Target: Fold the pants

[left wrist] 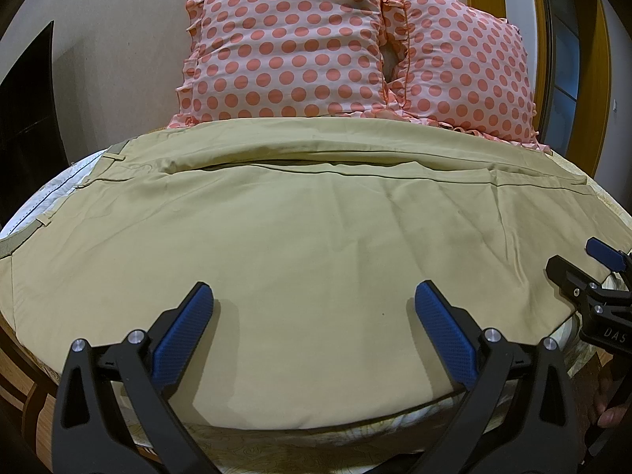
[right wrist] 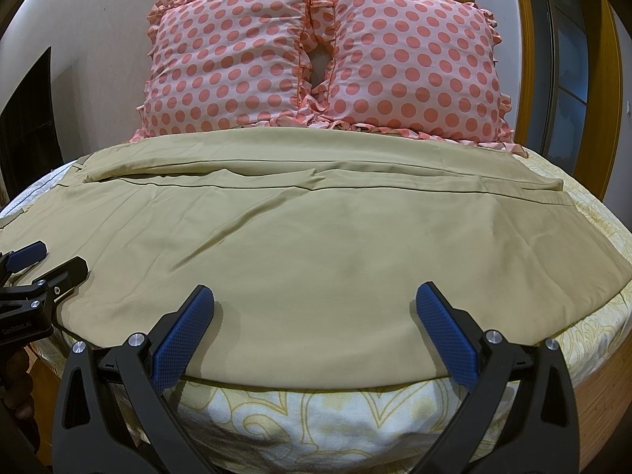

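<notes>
Khaki pants [left wrist: 308, 229] lie flat across the bed, waistband at the left, legs running right; they also fill the right wrist view [right wrist: 316, 237]. My left gripper [left wrist: 314, 296] is open and empty, hovering over the near edge of the pants. My right gripper [right wrist: 316, 296] is open and empty over the near edge further right. The right gripper shows at the right edge of the left wrist view [left wrist: 584, 260]. The left gripper shows at the left edge of the right wrist view [right wrist: 47, 260].
Two pink polka-dot pillows [left wrist: 300, 39] [right wrist: 324, 59] stand against the wall behind the pants. The bed has a white and yellow patterned sheet [right wrist: 316, 414]. A wooden door frame [right wrist: 592, 118] is at the right, a dark panel [left wrist: 27, 118] at the left.
</notes>
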Motion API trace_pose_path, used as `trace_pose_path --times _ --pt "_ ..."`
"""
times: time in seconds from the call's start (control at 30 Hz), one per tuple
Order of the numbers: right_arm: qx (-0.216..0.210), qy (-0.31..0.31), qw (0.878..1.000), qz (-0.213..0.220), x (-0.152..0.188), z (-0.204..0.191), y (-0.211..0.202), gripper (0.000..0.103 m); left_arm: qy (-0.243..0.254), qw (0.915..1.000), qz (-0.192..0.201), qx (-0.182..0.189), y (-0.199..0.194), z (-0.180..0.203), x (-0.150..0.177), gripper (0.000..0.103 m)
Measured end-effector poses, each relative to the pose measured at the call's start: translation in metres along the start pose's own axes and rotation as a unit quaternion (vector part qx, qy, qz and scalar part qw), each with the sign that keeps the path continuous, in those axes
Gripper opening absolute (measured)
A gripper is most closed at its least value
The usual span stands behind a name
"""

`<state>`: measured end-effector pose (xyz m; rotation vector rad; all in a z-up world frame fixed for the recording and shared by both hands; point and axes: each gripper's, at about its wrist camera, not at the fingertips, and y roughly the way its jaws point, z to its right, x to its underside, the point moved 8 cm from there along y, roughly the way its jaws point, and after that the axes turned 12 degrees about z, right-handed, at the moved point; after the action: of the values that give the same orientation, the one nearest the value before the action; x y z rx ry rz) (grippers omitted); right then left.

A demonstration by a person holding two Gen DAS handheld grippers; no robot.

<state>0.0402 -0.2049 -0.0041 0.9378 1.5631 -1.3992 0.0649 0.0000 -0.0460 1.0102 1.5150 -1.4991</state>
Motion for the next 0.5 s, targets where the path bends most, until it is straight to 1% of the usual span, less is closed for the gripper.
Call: trace_pose_path --times 0.17,0.4,0.43,0.5 --pt "0.000 0.000 1.000 0.004 -0.0040 -0.0023 -0.0011 0.102 0.000 1.0000 0.000 0.000 0.0000 0.0000 0.0000 0.101" --pt "-0.005 -0.002 1.000 0.008 0.0002 -0.0018 -0.0008 0.102 0.001 1.0000 -0.001 0.000 0.0000 0.0000 0.0000 0.101" --pt "-0.008 -0.004 1.000 0.006 -0.0002 -0.0021 -0.0017 0.102 0.001 1.0000 -0.001 0.001 0.0000 0.0000 0.0001 0.101" --pt "-0.018 -0.005 1.000 -0.019 -0.0046 0.0008 0.0040 0.102 0.004 1.0000 -0.003 0.005 0.0002 -0.0002 0.0001 0.101"
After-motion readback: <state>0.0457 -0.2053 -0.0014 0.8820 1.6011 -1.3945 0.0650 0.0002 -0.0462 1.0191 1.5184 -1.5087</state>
